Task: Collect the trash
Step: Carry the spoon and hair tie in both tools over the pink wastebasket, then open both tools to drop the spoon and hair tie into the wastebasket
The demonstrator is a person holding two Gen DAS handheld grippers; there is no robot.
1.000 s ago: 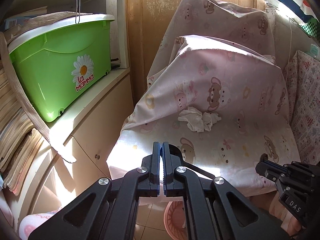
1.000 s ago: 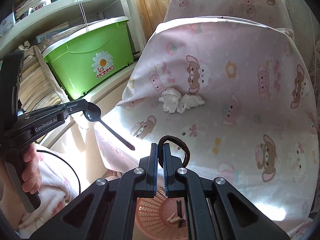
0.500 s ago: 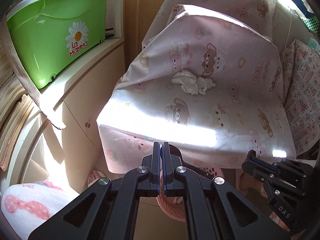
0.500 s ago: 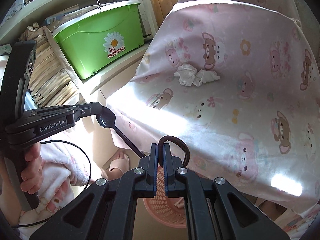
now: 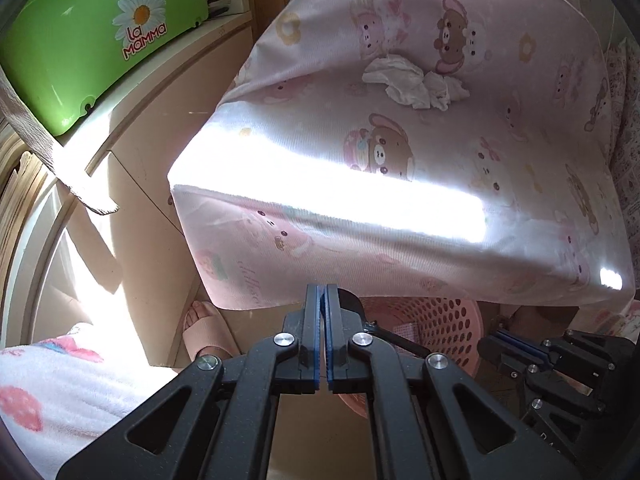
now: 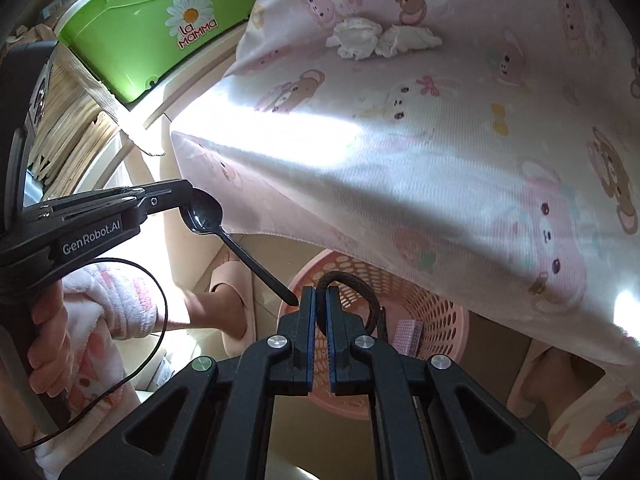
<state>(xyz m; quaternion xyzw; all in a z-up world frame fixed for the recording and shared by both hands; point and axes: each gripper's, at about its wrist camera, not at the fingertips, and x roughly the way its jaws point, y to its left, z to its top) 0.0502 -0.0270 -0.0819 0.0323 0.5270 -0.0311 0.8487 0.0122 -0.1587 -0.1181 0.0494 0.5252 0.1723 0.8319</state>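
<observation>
Green bin (image 6: 160,28): it sits on the shelf at far left and now lies nearer the top edge of both views than a second ago, because I tip both tools downward.
Left gripper (image 5: 322,300): my jaws are clamped shut on the bowl of a black plastic spoon (image 6: 204,216); the right wrist view shows its handle slanting down toward the basket.
Pink basket (image 6: 440,320): it stands on the floor under the hanging edge of the cloth. A second ago only a sliver of it showed; now its rim and perforated wall fill the middle of both views, directly beyond my fingertips.
Right gripper (image 6: 320,300): my jaws are pressed together on a dark brown loop (image 6: 360,288), seemingly a hair tie, which arches to the right above the basket mouth.
Crumpled tissues (image 5: 416,82): two white wads lie untouched on the bear-print cloth (image 5: 460,184), well apart from both tools.
Meaning for the task: I judge both held items to be nearly over the basket, ready for release; the tissues remain to be collected.
</observation>
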